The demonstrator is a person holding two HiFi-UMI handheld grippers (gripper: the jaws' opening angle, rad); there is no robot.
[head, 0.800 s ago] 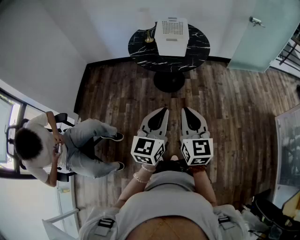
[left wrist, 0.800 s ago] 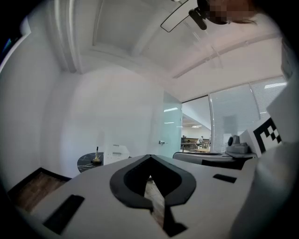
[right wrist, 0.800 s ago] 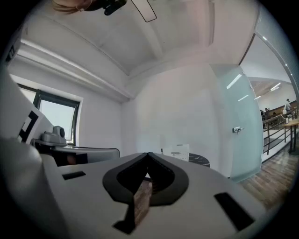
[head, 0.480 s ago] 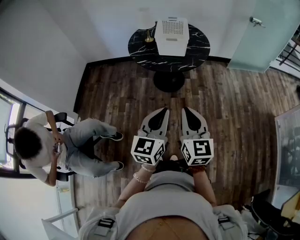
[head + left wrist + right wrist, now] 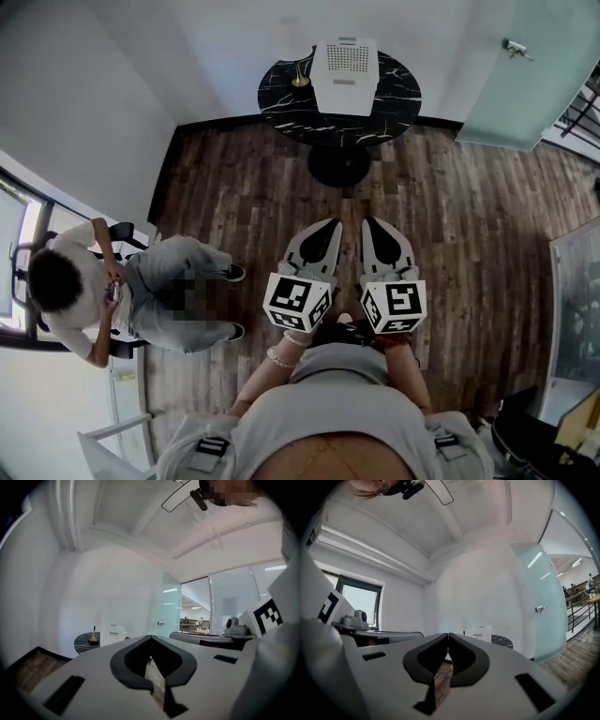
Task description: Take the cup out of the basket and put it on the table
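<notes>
A white perforated basket stands on a round black marble table at the far side of the room. The cup is not visible; the inside of the basket is hidden. My left gripper and right gripper are held side by side close to my body, well short of the table, both pointing at it. Each is shut with nothing between its jaws. The left gripper view shows the left gripper with the basket far off. The right gripper view shows the right gripper and the basket.
A small brass object stands on the table left of the basket. A person sits on a chair at the left, legs stretched over the wooden floor. A frosted glass door is at the right.
The head view has shifted very slightly. Both grippers stay shut and side by side in the same place.
</notes>
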